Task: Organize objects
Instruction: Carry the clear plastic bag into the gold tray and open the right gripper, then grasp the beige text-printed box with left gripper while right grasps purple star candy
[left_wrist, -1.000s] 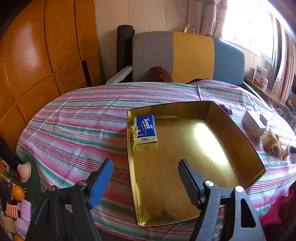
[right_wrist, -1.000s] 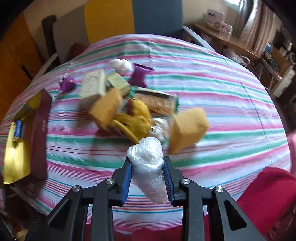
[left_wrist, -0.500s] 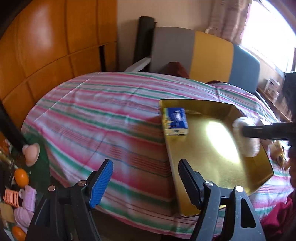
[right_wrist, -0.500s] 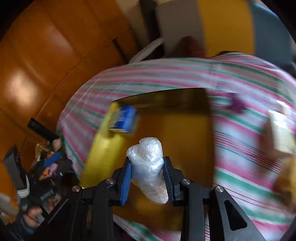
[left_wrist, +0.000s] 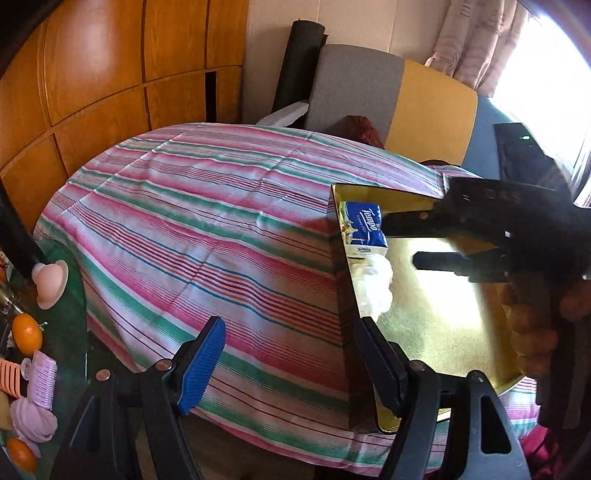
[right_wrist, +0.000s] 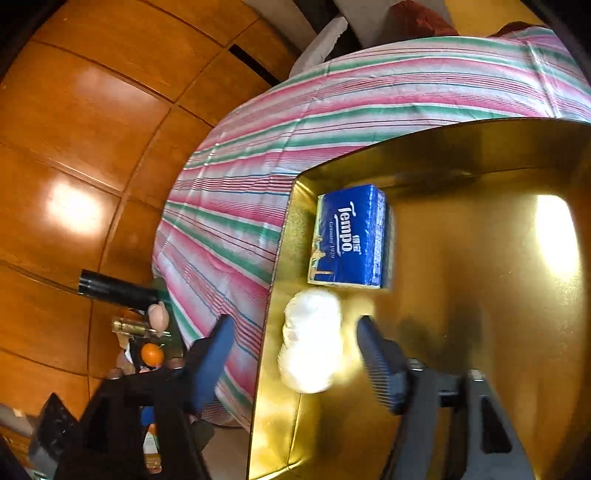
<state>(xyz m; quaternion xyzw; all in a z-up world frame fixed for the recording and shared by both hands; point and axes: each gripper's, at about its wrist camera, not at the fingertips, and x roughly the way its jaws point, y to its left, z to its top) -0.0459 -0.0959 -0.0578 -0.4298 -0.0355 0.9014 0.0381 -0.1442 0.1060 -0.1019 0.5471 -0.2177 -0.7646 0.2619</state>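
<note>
Right tool (right_wrist: 295, 350) swung to gold tray (right_wrist: 480, 155), jaws just spread; plastic-wrapped roll (right_wrist: 310, 343) freed beside Tempo tissue pack (right_wrist: 349, 236). Left tool (left_wrist: 291, 354) spread, empty. One item placed; others prob. remain.

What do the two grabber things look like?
Both are black frames with round metal screws near the fingers. The left gripper has one bright blue ribbed pad and one dark ribbed pad. The right gripper matches it: blue ribbed pad on one finger, darker on the other. No cables or sleeves show.
</note>
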